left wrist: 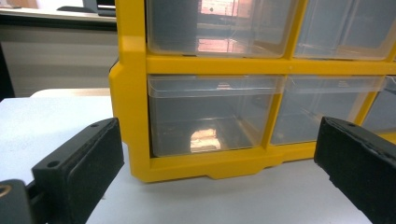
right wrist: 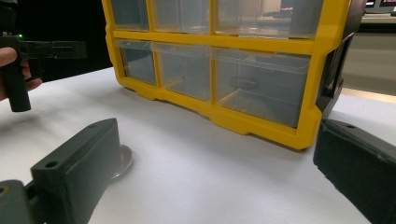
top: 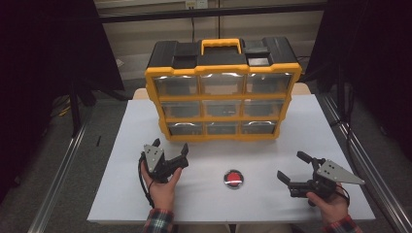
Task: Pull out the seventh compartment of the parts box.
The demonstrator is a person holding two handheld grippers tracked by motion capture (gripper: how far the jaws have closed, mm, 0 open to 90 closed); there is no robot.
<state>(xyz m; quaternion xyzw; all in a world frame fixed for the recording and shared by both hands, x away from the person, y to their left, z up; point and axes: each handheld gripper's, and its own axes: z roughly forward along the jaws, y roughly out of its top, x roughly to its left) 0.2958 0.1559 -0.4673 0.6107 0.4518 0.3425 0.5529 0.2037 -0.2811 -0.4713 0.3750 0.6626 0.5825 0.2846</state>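
Squarely, organizer (top: 222,92) drawers face both tongs.

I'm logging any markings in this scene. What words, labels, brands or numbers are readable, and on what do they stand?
None can be read.
Yellow and black plastic drawer organiser with clear drawers: no legible label or brand.
Round red disc with a silver rim on the white table: its face is too small and blurred to tell any mark.

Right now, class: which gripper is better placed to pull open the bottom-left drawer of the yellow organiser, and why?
Left. The left gripper sits open just in front of the bottom-left drawer and points at it. The right gripper, also open, lies farther off to the right, beyond the red disc.
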